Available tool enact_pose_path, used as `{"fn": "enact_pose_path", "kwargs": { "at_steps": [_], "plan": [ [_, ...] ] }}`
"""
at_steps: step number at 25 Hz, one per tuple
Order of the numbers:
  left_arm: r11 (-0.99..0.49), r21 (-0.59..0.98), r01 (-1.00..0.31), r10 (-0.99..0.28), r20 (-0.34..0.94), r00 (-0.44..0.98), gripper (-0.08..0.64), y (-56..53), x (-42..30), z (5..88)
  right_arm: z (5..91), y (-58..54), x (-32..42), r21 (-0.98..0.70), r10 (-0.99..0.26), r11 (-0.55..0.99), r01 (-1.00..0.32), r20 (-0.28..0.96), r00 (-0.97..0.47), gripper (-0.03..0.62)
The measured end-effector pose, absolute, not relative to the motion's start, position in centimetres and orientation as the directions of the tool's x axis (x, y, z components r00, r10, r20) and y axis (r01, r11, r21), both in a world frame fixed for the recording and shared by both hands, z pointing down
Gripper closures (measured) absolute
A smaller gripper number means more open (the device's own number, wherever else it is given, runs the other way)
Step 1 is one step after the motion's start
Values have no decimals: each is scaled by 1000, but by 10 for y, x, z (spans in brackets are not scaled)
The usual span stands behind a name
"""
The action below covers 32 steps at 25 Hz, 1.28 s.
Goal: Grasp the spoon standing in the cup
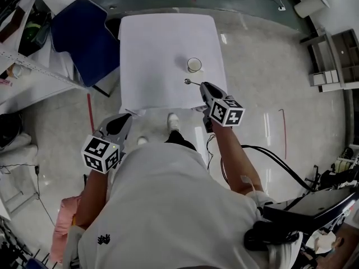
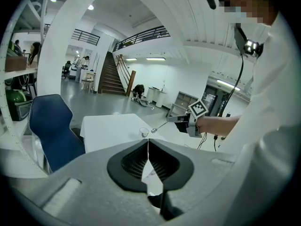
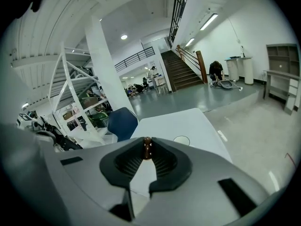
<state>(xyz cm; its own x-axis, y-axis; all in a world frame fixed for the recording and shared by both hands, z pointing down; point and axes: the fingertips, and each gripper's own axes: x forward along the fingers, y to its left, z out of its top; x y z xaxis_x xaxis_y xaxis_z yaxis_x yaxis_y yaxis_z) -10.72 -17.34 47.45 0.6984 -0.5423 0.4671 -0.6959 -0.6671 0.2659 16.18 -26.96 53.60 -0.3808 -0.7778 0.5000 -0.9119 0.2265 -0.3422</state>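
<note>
A small clear cup stands on the white table, right of its middle. My right gripper hovers just in front of the cup, shut on the handle of a metal spoon whose bowl points left, outside the cup. In the right gripper view the spoon's brown handle end is pinched between the pads, with the cup beyond it. My left gripper hangs low off the table's front left corner, jaws shut and empty. From the left gripper view I see the cup and the lifted spoon.
A blue chair stands at the table's left side. Cluttered shelves fill the far left, and a grey shelf unit stands at the right. Black cables run across the glossy floor on my right.
</note>
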Motion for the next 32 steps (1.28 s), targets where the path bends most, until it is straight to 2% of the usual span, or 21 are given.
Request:
{"fn": "enact_pose_path", "kwargs": {
  "at_steps": [19,32],
  "plan": [
    [-714,303,-632,-469,464,752,548,-99,-154,495,514,-139,62,-344,-756,308,-887,478,-448,541],
    [-732,309,-607,-448,454,771,548,-78,-163,498,510,-105,37,-336,-750,327,-883,476,-459,541]
  ]
}}
